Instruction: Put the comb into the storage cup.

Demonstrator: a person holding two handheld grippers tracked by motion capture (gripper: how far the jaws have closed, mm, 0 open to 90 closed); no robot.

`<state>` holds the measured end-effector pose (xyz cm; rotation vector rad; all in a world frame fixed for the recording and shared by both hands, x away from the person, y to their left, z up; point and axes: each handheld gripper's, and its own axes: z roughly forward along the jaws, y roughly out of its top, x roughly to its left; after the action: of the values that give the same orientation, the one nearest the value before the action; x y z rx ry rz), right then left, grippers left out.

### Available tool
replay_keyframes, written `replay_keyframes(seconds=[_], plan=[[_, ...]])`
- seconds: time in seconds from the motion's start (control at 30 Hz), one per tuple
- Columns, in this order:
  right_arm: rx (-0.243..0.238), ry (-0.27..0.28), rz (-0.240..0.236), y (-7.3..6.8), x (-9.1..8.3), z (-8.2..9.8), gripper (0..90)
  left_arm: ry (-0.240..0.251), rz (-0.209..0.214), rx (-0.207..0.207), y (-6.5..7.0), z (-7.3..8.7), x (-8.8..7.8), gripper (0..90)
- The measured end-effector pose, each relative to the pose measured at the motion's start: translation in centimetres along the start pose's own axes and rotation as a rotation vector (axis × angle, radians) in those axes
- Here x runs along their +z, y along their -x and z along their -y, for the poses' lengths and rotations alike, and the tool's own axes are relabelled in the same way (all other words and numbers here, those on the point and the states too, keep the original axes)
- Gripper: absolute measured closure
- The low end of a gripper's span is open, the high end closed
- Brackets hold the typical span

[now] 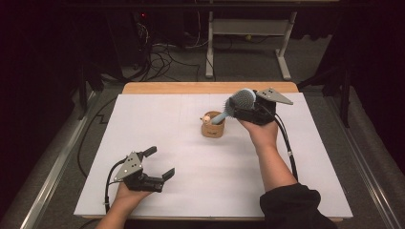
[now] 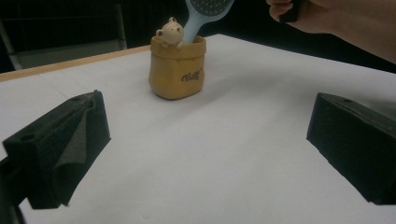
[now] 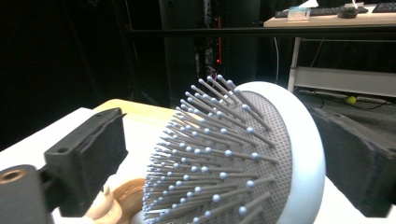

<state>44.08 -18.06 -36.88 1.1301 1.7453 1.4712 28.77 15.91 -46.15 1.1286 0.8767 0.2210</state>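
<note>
A white sheet covers the desk [image 1: 143, 138] in a dark room. At frame centre a brush [image 1: 237, 104] stands in a brown pot [image 1: 213, 128]. The right tool [image 1: 243, 107] is open around the brush head, not pressing it. The left tool [image 1: 160, 163], lower left, is wide open and empty.

You see a smooth plastic hairbrush [image 3: 280, 154], glazed ceramic-looking pot [image 2: 177, 67], matt white paper-like table cover [image 1: 191, 162], wooden edge at 12 o'clock.

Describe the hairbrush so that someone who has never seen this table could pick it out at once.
Start at the white table and find the small tan pot near its middle, with a little bear figure peeking over the rim. The hairbrush stands handle-down in that pot, leaning toward the right claw. Its pale blue paddle head with grey ball-tipped bristles marks it out.
</note>
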Motion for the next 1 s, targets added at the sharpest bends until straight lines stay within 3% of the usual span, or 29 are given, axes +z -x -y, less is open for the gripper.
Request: replay_keyframes(seconds=[0.07, 0.5, 1.0], plan=[[0.002, -0.006, -0.003, 0.1, 0.0, 0.0, 0.4, 0.002, 0.000, -0.001, 0.0, 0.0, 0.0, 0.4], [-0.015, -0.005, 0.014, 0.3, -1.0, 0.1, 0.4, -0.003, -0.009, 0.003, -0.1, 0.1, 0.2, 0.4], [-0.043, -0.029, 0.006, 0.4, -2.7, 1.5, 0.4, -0.001, -0.024, 0.008, -0.4, 0.0, 0.2, 0.4]])
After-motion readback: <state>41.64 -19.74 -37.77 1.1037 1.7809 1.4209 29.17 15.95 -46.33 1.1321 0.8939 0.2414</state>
